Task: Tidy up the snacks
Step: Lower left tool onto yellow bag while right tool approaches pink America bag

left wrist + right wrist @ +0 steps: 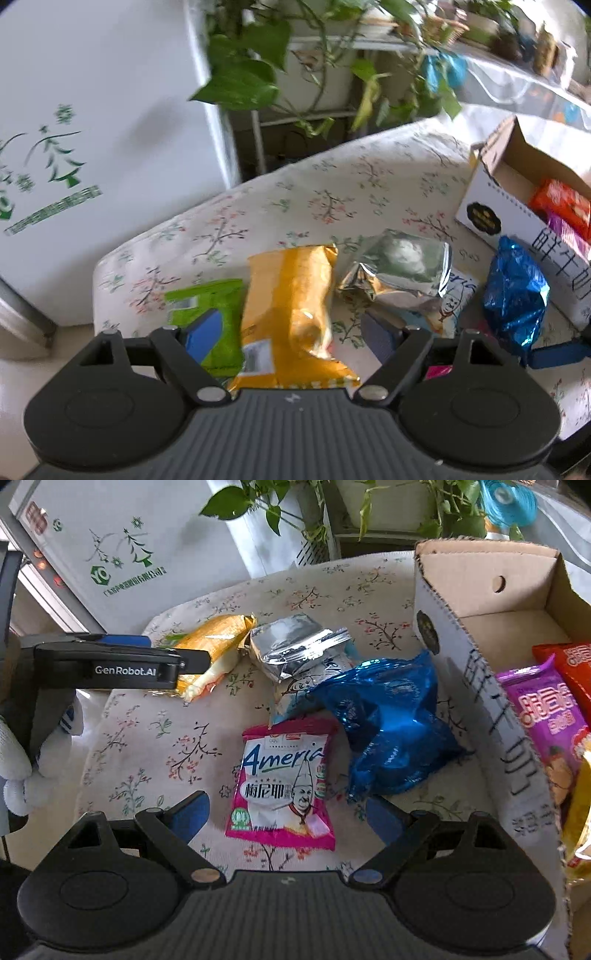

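- The left gripper [291,332] sits at the bottom centre of its own view with its fingers spread wide; the yellow packet [295,310] lies between them, and neither finger is pressed against it.
- In that view a green packet [214,314] lies just left of the yellow one, partly under the left blue finger pad [203,334].
- A silver packet [399,266] lies right of centre, its near edge resting over a pale packet with a cartoon chef.
- A blue foil bag [517,291] sits at the right, touching the white side of the cardboard box [495,184].
- The right gripper [286,818] is at the bottom centre of its view, fingers apart and holding nothing; the pink packet [284,794] lies on the cloth between them, untouched.
- In the right view the blue foil bag [391,723] lies just right of the pink packet and close beside the box wall [491,709].
- Inside the box, at the right edge of the frame, lie a purple packet [546,720], an orange-red one [572,672] and a yellow one lower down.
- The floral tablecloth [147,746] covers the table under all the loose snacks.
- A white panel with green tree prints [122,546] fills the upper left, and leafy plants [251,62] hang along the top.
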Action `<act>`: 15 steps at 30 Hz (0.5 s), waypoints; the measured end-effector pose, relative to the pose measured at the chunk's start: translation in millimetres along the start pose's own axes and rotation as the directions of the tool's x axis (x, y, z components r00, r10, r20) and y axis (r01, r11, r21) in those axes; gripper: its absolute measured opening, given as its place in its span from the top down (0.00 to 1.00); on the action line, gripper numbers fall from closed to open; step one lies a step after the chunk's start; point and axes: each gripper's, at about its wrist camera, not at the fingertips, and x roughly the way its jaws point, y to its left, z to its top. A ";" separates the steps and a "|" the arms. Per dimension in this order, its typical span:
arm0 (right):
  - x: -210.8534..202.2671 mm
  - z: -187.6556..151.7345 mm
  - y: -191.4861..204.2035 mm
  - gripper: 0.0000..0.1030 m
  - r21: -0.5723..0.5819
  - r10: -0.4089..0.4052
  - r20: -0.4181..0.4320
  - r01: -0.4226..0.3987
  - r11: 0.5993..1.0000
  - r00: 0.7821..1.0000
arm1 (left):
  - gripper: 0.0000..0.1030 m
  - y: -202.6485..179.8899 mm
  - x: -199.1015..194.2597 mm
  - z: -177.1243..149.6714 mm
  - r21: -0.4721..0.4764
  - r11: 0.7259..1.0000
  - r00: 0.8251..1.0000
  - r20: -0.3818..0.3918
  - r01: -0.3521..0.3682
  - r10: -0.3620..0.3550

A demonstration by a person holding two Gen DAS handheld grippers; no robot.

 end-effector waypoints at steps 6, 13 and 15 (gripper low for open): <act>13.5 1.7 10.6 0.07 -0.032 -0.092 0.028 0.093 0.995 0.995 | 0.20 -6.6 20.3 2.0 0.042 0.999 0.999 -0.033 0.012 -0.011; 28.2 -5.6 24.0 0.00 -0.090 -0.227 0.106 0.237 0.967 0.968 | 0.14 -5.5 41.7 1.1 0.046 0.999 0.997 -0.073 0.009 -0.005; 28.1 -6.3 23.4 0.00 -0.071 -0.233 0.122 0.242 0.968 0.965 | 0.10 -3.6 45.3 1.6 0.028 1.000 0.997 -0.071 0.006 -0.004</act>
